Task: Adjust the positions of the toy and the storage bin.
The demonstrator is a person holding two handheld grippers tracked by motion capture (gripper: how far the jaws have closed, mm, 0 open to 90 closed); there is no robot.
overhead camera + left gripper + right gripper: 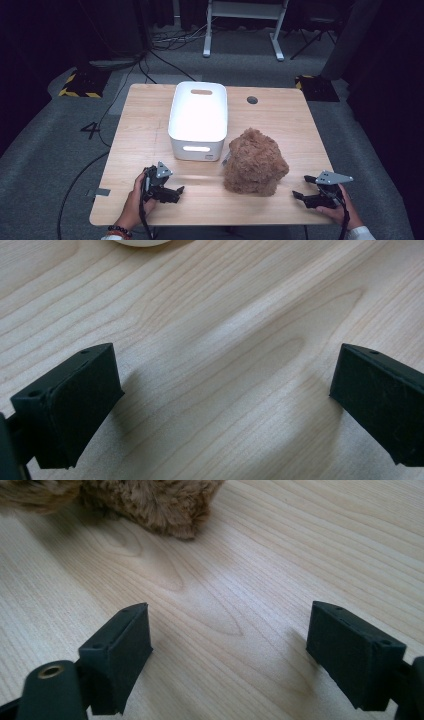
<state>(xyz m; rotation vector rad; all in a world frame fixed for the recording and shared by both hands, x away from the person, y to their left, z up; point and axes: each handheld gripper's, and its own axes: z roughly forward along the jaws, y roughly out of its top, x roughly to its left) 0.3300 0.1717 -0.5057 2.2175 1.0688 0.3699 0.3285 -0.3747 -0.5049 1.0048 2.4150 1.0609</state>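
A brown furry plush toy (255,162) sits on the wooden table (280,120), just right of a white plastic bin (198,119). My left gripper (172,192) rests low near the table's front left, held by a hand, its jaws wide apart over bare wood (220,365). My right gripper (302,187) lies at the front right, jaws pointing left toward the plush toy and standing open with nothing between them. In the right gripper view the plush toy's fur (150,502) shows at the top, a short way beyond the jaws. The bin's rim (142,242) peeks in at the top of the left gripper view.
A round cable hole (252,100) sits in the table's far side. Grey carpet with black cables (150,60) surrounds the table, and a white desk frame (245,25) stands behind. Bare wood lies between the two grippers along the front edge.
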